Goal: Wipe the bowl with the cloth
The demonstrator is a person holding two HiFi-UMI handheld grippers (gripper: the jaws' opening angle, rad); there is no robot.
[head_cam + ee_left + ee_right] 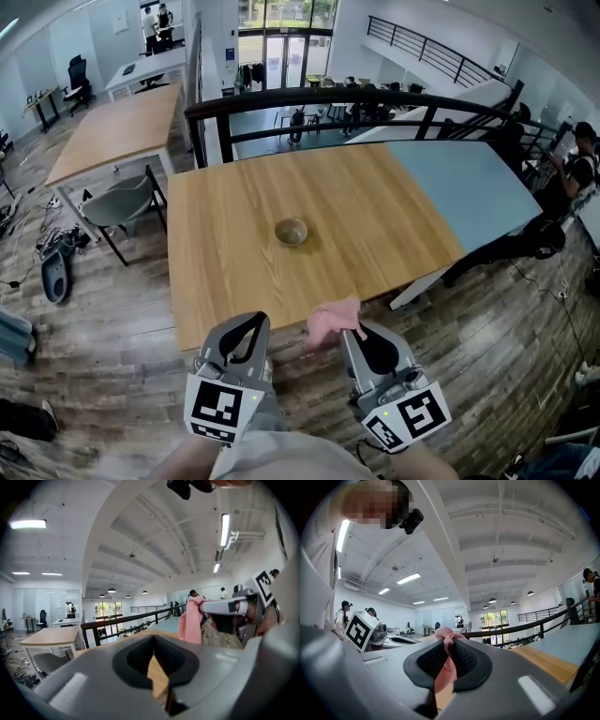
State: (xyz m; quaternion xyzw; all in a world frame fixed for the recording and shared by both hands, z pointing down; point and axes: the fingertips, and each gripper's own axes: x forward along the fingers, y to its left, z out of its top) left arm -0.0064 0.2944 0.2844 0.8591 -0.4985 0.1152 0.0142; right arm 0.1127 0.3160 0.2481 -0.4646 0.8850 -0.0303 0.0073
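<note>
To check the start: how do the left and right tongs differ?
The left tongs are shut on nothing; the right tongs are shut on the pink cloth. The left tongs point nearly straight ahead; the right tongs slant inward more. Both hover at the table's near edge, short of the bowl.

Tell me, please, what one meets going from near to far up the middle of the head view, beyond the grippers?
cloth → bowl → railing
</note>
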